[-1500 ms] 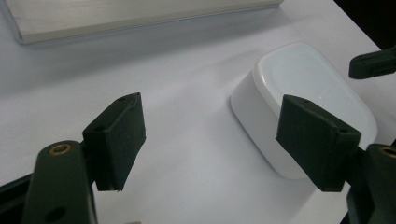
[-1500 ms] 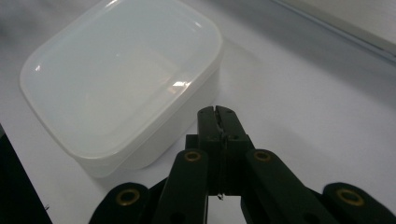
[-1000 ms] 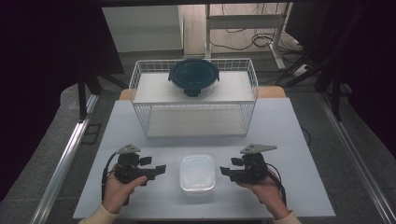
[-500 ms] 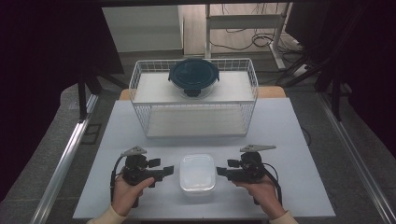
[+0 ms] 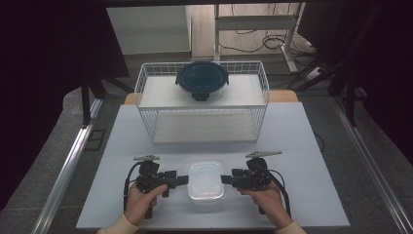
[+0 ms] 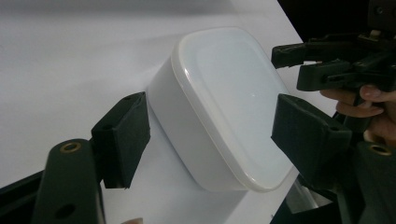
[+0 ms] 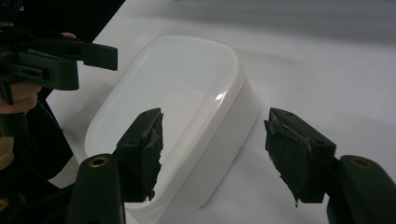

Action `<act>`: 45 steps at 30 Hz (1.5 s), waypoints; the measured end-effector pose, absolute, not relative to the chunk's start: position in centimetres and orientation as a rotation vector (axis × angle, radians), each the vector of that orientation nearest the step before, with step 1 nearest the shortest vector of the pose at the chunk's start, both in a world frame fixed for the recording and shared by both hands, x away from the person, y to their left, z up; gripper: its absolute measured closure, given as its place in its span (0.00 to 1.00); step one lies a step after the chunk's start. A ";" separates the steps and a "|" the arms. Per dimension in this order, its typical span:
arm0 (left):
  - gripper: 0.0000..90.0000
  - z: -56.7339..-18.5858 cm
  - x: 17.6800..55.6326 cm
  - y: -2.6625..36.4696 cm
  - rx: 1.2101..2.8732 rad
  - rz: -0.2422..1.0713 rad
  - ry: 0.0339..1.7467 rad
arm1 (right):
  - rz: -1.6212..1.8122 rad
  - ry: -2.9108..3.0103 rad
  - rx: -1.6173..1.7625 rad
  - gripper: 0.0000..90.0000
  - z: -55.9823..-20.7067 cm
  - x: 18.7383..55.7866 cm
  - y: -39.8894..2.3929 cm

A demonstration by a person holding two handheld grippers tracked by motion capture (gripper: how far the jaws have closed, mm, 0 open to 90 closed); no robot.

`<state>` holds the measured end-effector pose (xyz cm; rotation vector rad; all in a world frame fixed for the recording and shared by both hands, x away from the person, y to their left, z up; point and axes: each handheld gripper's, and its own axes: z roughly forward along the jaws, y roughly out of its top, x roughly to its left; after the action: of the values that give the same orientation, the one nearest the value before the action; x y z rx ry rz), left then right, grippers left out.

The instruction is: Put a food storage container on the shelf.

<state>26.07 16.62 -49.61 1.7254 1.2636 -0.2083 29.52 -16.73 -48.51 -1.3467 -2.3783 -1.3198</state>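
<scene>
White lidded container [image 5: 206,181] lies between my two grippers, long axis running away from me. My left gripper [image 5: 181,180] is open and holds nothing; its jaws have just been closing, one above the lid, one beside the wall. My right gripper [image 5: 227,179] is open too, equally near. Gripper views show the gaps; the high view shows the wire basket [image 5: 146,80] behind.

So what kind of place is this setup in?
Most likely a lab or workshop bench set up for recording, not a kitchen: a plain white table bearing just a wire rack and two food containers, dark curtains on both sides, and cables on the floor behind.
</scene>
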 end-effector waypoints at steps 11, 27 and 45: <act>0.39 -51.7 27.2 16.4 1.661 -0.376 1.302 | -1.296 -2.313 -1.352 0.46 -49.4 29.8 -16.0; 0.76 -51.7 26.8 16.1 1.628 -0.402 1.292 | -1.303 -2.140 -1.395 0.74 -49.9 29.7 -16.4; 0.87 -49.6 25.7 16.6 1.682 -0.271 1.226 | -1.399 -2.160 -1.318 0.89 -48.0 28.4 -16.7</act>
<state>25.69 16.62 -49.62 1.6817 1.2262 -0.2709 28.43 -16.72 -48.00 -1.3177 -2.1595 -1.3987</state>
